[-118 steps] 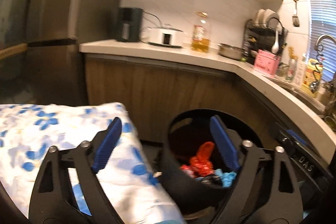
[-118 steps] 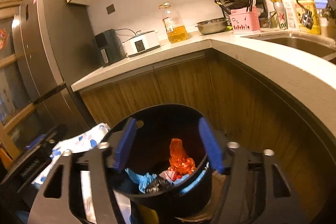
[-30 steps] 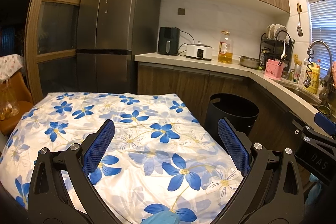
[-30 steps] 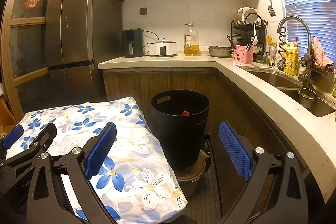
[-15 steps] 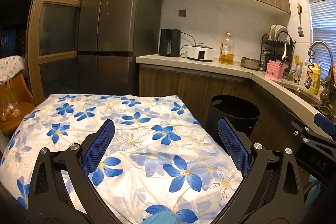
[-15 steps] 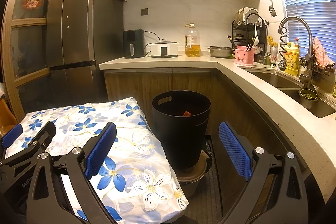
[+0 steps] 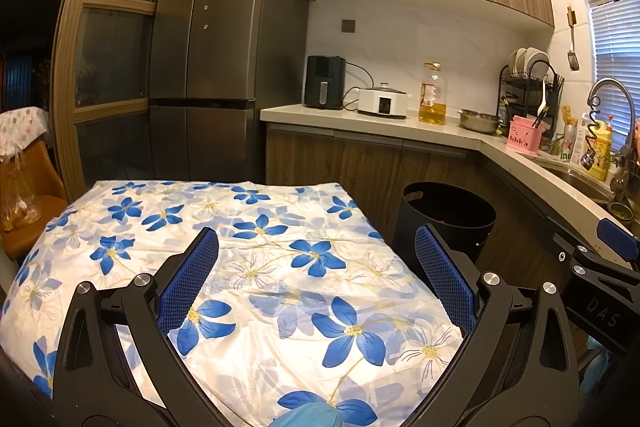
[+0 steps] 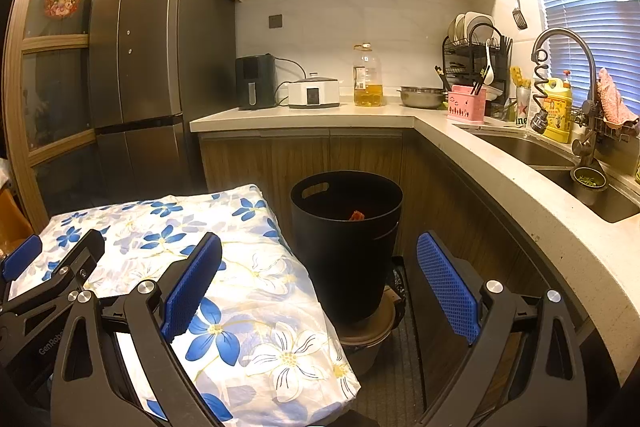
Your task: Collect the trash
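Black bin (image 8: 346,227) is holding trash; I am holding both tools apart, empty, scanning the floral-clothed bench (image 7: 240,267) for more.

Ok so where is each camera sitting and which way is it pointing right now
Left wrist: on the left gripper, above the flowered cloth, facing the fridge; its open fingers and the right gripper's edge show.
Right wrist: on the right gripper, facing the black bin and sink; open fingers, left gripper's edge.
Shared: cloth, bin, counter.
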`<state>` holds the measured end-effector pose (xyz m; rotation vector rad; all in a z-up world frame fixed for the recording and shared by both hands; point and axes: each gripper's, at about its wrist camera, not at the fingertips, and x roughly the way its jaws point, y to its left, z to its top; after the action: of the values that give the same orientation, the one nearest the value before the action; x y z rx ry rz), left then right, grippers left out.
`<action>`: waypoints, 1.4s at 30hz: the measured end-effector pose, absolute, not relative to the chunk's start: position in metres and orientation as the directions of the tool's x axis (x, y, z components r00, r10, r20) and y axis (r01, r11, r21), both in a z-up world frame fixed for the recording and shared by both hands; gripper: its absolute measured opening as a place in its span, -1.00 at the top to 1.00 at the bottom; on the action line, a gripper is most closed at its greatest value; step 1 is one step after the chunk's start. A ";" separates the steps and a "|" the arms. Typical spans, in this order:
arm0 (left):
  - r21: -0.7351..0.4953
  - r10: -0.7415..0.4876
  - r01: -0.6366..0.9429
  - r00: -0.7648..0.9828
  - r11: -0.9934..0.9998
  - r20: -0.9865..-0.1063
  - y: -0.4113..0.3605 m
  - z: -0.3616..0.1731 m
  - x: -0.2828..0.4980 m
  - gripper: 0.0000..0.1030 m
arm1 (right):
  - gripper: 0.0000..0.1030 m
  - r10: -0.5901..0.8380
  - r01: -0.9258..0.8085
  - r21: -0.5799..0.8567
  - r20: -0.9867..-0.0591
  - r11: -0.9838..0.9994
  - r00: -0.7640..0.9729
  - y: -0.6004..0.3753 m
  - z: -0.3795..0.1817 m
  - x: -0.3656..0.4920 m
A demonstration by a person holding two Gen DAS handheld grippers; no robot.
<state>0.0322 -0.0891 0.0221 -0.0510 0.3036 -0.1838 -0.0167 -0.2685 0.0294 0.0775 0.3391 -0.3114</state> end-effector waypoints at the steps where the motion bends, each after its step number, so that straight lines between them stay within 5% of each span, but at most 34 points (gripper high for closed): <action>1: -0.078 -0.188 0.173 0.938 0.982 -0.292 -0.089 0.022 0.032 -0.88 | -0.84 -0.287 0.313 0.024 -0.339 0.950 0.896 -0.269 0.029 -0.017; 40: -0.079 -0.192 0.177 0.938 0.981 -0.290 -0.091 0.022 0.031 -0.88 | -0.84 -0.288 0.316 0.029 -0.339 0.948 0.896 -0.270 0.028 -0.019; 42: -0.067 -0.184 0.172 0.939 0.983 -0.291 -0.092 0.021 0.030 -0.76 | -0.84 -0.290 0.319 0.029 -0.339 0.947 0.895 -0.270 0.028 -0.020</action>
<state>0.0303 -0.0922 0.0212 -0.0404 0.3006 -0.1814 -0.0197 -0.2699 0.0279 0.0851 0.3382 -0.3161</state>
